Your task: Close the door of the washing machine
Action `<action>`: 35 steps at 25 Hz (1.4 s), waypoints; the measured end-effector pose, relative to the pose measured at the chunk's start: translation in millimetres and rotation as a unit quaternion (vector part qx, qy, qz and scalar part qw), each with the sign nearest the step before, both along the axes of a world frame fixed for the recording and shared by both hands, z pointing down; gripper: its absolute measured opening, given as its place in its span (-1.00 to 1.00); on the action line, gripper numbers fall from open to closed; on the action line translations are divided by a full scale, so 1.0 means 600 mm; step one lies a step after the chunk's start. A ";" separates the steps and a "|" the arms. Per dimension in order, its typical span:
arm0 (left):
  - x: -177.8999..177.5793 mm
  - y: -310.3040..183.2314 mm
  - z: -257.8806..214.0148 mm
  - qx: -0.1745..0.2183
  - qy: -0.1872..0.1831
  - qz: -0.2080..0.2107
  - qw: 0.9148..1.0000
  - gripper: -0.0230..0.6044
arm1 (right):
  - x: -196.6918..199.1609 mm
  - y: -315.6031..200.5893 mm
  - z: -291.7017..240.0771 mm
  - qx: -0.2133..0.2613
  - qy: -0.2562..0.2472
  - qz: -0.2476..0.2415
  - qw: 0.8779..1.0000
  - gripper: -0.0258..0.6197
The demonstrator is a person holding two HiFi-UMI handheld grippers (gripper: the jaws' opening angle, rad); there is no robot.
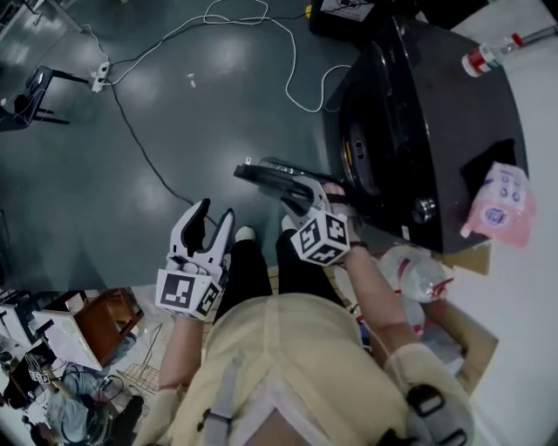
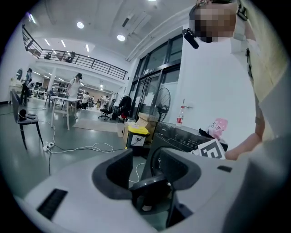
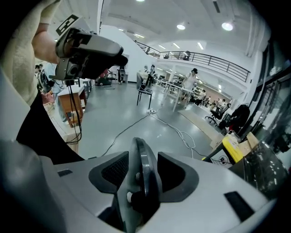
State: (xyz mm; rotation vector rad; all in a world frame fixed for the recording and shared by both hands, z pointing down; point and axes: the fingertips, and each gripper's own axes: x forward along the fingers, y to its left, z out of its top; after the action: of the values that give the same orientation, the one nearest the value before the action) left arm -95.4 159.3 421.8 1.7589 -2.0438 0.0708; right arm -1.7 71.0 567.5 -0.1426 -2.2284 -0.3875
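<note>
The dark front-loading washing machine stands at the right of the head view. Its round door is swung open and sticks out to the left. My right gripper holds the door's outer rim. In the right gripper view the door's edge stands upright between the two jaws of my right gripper. My left gripper hangs open and empty over the floor, left of the door. In the left gripper view my left gripper frames the door and the washing machine.
White and black cables and a power strip lie on the grey floor. A chair is far left. A pink pack and a bottle rest on the machine. A cardboard box holding plastic bags stands beside the person's legs.
</note>
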 end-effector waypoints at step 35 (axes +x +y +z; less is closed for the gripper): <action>0.022 -0.109 0.014 -0.019 -0.019 -0.021 0.999 -0.31 | -0.034 -0.076 0.032 0.003 0.009 0.002 1.000 -0.55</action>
State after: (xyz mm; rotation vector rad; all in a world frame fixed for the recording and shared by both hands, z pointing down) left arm -82.0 93.6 430.2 1.7030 -2.0921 0.1319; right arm -22.4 25.3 586.7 -0.1378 -2.2095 -0.3882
